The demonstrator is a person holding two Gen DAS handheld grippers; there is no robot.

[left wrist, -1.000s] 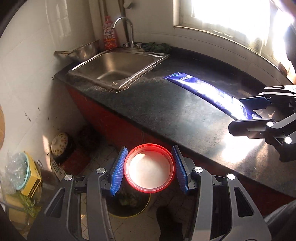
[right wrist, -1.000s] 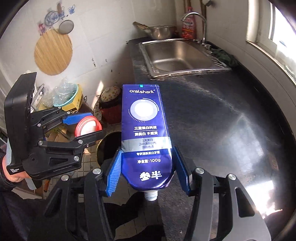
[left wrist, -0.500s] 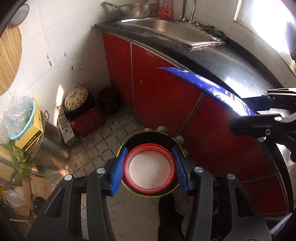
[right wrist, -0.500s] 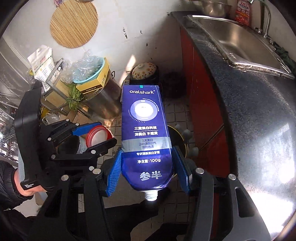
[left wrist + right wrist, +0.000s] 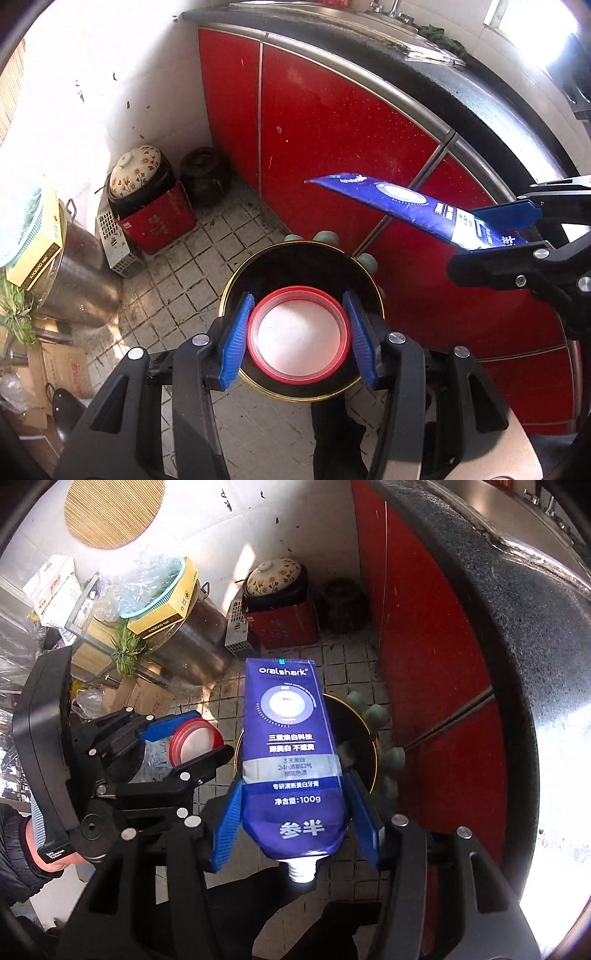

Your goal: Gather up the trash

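Note:
My left gripper (image 5: 298, 338) is shut on a round red-rimmed lid (image 5: 299, 336) and holds it right above the open mouth of a black bin with a gold rim (image 5: 236, 280) on the floor. My right gripper (image 5: 295, 812) is shut on a blue toothpaste tube (image 5: 291, 746), held level beside and above the bin (image 5: 364, 738). The tube (image 5: 406, 206) and the right gripper (image 5: 517, 236) show at the right of the left wrist view. The lid (image 5: 194, 740) and the left gripper (image 5: 184, 738) show at the left of the right wrist view.
Red cabinet doors (image 5: 332, 122) under a black countertop (image 5: 498, 96) stand close behind the bin. A flowered ceramic pot (image 5: 136, 170) on a red box, a steel drum (image 5: 74, 280) and cardboard boxes (image 5: 62, 369) crowd the tiled floor at left.
Both grippers have swung down off the countertop towards the floor. The lid now hangs over the bin's mouth and the tube has come closer to the bin.

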